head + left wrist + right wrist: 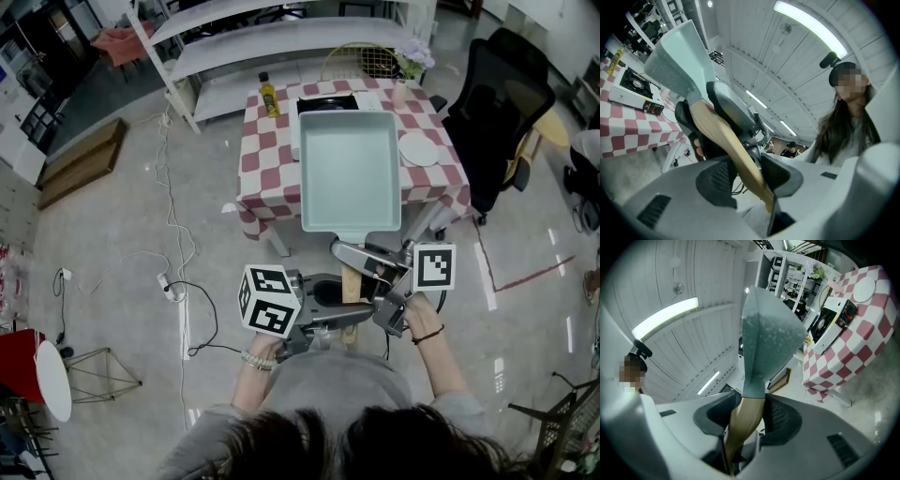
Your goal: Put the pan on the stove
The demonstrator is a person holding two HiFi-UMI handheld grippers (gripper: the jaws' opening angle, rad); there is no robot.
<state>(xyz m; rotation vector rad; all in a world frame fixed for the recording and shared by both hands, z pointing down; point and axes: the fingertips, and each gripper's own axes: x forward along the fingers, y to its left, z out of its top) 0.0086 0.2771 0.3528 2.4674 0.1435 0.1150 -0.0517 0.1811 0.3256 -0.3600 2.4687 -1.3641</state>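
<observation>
The pan [350, 169] is being held in the air at the near side of the checked table [264, 155], not resting on it. It is well short of the stove [633, 89], which is sitting at the table's far side. The pan's wooden handle [726, 140] is being gripped by both tools. The left gripper [749, 178] is being clamped on the handle's near end, and the right gripper [746, 423] is being clamped on it nearer the pan. A bottle [269, 95] is standing at the far left and a plate [418, 148] is lying at the right.
</observation>
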